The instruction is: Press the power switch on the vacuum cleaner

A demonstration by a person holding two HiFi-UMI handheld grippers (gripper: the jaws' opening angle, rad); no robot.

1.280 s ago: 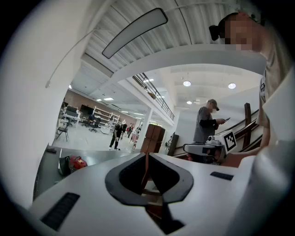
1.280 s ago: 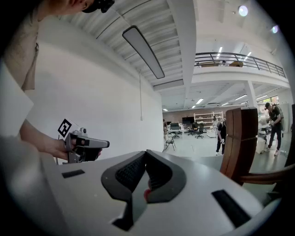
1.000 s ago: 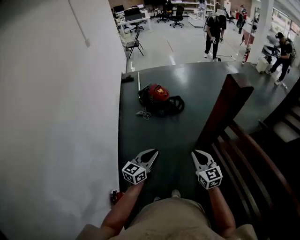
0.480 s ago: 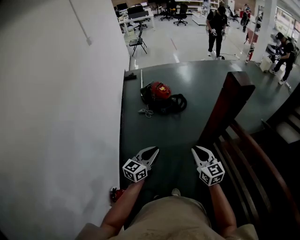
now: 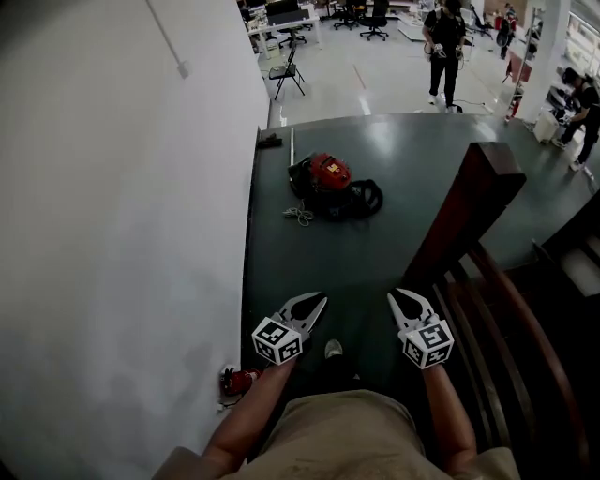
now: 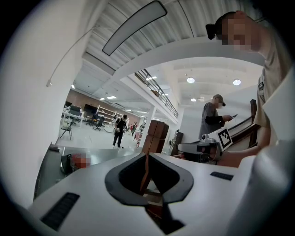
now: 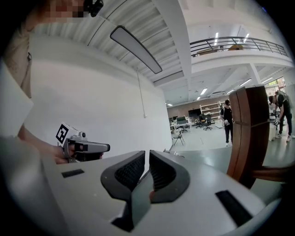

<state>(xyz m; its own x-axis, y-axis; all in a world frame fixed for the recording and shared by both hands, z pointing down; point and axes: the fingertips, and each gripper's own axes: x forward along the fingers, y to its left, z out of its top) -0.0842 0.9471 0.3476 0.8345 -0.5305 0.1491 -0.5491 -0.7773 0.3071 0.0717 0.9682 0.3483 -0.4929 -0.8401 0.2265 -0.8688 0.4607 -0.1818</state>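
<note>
Left gripper (image 5: pixel 317 301) and right gripper (image 5: pixel 400 298) both pressed together (nothing between), red vacuum cleaner (image 5: pixel 330 180) well ahead on floor (image 5: pixel 370 253)

You're in big open lab-office hall: desks (image 5: pixel 281 19) with monitors, swivel chairs (image 5: pixel 375 21) at far end, strip lights (image 7: pixel 136 48), mezzanine railing (image 7: pixel 235 42) overhead, wooden stair post (image 5: pixel 469 216) beside you, people (image 5: pixel 445 37) standing about.

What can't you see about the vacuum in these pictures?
- Power switch: the vacuum cleaner is too small and far off in the head view to show it.
- Left gripper view: a mosaic patch covers the vacuum cleaner's top, and the left gripper body hides its lower part.
</note>
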